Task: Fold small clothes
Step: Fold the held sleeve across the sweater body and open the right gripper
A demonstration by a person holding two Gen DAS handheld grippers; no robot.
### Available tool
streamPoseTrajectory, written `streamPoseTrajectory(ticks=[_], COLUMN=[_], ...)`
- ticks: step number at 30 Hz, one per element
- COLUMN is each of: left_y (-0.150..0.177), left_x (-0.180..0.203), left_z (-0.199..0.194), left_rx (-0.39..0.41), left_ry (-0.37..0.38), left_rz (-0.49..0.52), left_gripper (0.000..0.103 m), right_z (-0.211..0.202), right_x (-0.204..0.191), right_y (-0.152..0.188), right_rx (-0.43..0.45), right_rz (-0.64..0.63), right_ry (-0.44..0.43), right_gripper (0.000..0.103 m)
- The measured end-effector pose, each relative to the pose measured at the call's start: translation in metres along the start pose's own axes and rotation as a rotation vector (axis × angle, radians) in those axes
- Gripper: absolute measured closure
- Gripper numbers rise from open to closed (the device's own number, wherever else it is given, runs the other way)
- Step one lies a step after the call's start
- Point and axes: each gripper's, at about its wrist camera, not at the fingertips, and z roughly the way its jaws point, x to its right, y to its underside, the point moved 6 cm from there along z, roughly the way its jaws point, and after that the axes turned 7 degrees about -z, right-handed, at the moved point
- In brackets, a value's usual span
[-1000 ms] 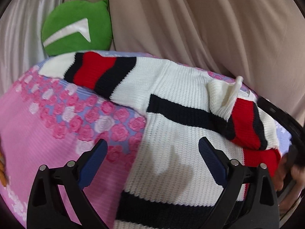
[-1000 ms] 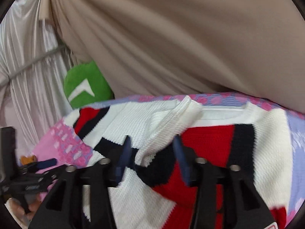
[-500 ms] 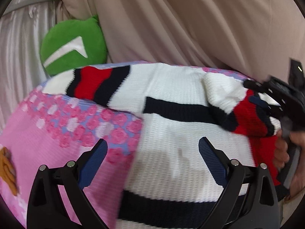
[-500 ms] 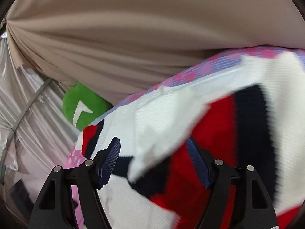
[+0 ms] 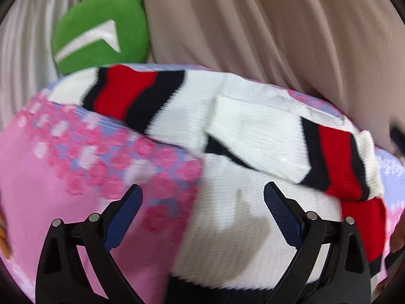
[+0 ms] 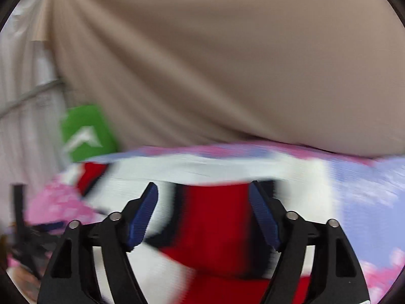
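Note:
A white knit sweater (image 5: 235,223) with black and red stripes lies on a pink flowered cover (image 5: 50,177). Its right sleeve (image 5: 336,157) is folded across the chest; the left sleeve (image 5: 126,93) stretches toward the far left. My left gripper (image 5: 202,200) hovers open over the sweater's left edge, holding nothing. In the blurred right wrist view my right gripper (image 6: 202,197) hangs above the sweater's red stripe (image 6: 215,228), its jaws opening with no cloth pinched between them. At the lower left of that view is a dark shape that may be the left gripper.
A green cushion (image 5: 101,33) with a white arrow mark sits behind the cover at the back left. A beige curtain (image 5: 278,25) hangs close behind, pale sheer fabric (image 5: 20,50) to its left. A hand (image 5: 397,235) shows at the right edge.
The right gripper let go of the sleeve, widened and pulled back to the right. The sleeve now lies flat across the sweater. The left gripper shifted a little and stayed open.

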Motion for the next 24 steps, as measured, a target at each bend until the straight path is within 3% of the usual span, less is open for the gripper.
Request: streamPoseTrajectory(ticks=[3, 5, 7, 8, 9, 10, 11, 13, 15, 17, 20, 23, 24], left_y=[-0.003, -0.002, 0.001, 0.003, 0.005, 0.006, 0.008, 0.010, 0.013, 0.016, 0.020, 0.029, 0.035], left_x=[0.015, 0.024, 0.029, 0.031, 0.032, 0.032, 0.032, 0.029, 0.025, 0.022, 0.019, 0.013, 0.007], left_z=[0.010, 0.020, 0.027, 0.030, 0.032, 0.033, 0.032, 0.030, 0.028, 0.029, 0.024, 0.005, -0.005], left_rx=[0.026, 0.023, 0.019, 0.018, 0.018, 0.018, 0.022, 0.037, 0.042, 0.022, -0.004, -0.019, -0.029], left_ry=[-0.035, -0.056, -0.077, -0.083, -0.091, -0.100, -0.109, -0.125, -0.129, -0.120, -0.100, -0.066, -0.051], left_rz=[0.004, 0.001, -0.004, -0.003, 0.000, 0.008, 0.020, 0.040, 0.049, 0.038, 0.031, 0.058, 0.067], left_gripper=[0.009, 0.009, 0.009, 0.009, 0.009, 0.009, 0.009, 0.009, 0.009, 0.009, 0.009, 0.009, 0.009], right_z=[-0.007, 0.001, 0.018, 0.025, 0.030, 0.032, 0.021, 0.004, -0.004, 0.002, -0.028, -0.066, -0.082], right_x=[0.084, 0.115, 0.118, 0.117, 0.111, 0.103, 0.107, 0.123, 0.143, 0.141, 0.133, 0.113, 0.107], right_y=[0.041, 0.062, 0.075, 0.081, 0.085, 0.083, 0.079, 0.074, 0.086, 0.098, 0.087, 0.086, 0.096], right_rx=[-0.095, -0.156, -0.202, -0.230, -0.248, -0.250, -0.210, -0.151, -0.169, -0.232, -0.174, -0.144, -0.163], right_rz=[0.106, 0.198, 0.270, 0.288, 0.281, 0.261, 0.266, 0.318, 0.342, 0.322, 0.323, 0.286, 0.261], right_ry=[0.182, 0.166, 0.074, 0.039, 0.018, 0.044, 0.061, 0.090, 0.155, 0.133, 0.112, 0.102, 0.114], right_gripper=[0.027, 0.027, 0.027, 0.041, 0.080, 0.082, 0.094, 0.094, 0.094, 0.094, 0.084, 0.043, 0.041])
